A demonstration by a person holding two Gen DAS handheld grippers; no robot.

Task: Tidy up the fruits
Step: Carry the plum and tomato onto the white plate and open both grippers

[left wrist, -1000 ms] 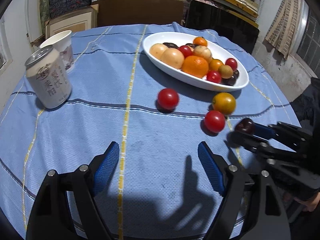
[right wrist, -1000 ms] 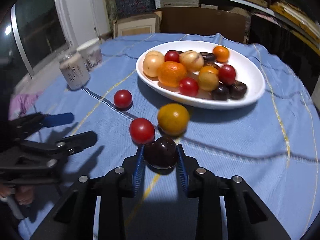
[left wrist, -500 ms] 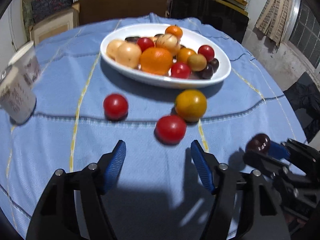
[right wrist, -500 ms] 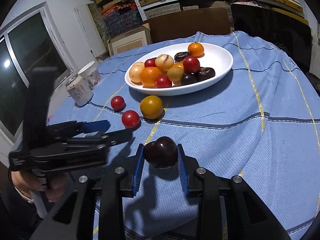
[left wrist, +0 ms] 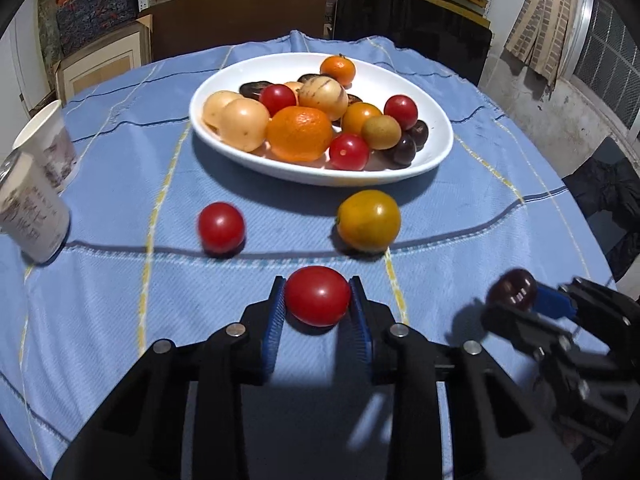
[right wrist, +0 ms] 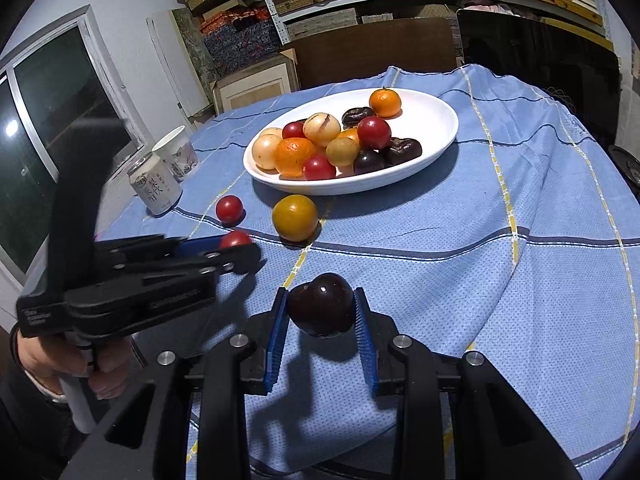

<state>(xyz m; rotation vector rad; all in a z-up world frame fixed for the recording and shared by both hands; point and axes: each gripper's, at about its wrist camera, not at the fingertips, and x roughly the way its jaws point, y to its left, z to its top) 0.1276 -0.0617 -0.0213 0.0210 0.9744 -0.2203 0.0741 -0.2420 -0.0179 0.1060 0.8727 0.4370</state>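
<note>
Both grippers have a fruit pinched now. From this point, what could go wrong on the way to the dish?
1. The left gripper pinches a smooth red tomato between narrow pads; it may squirt out or bruise.
2. The yellow tomato lies loose between that gripper and the white dish, so a low carry could knock it rolling.
3. The right gripper holds a dark plum nearby; the two could collide.
</note>
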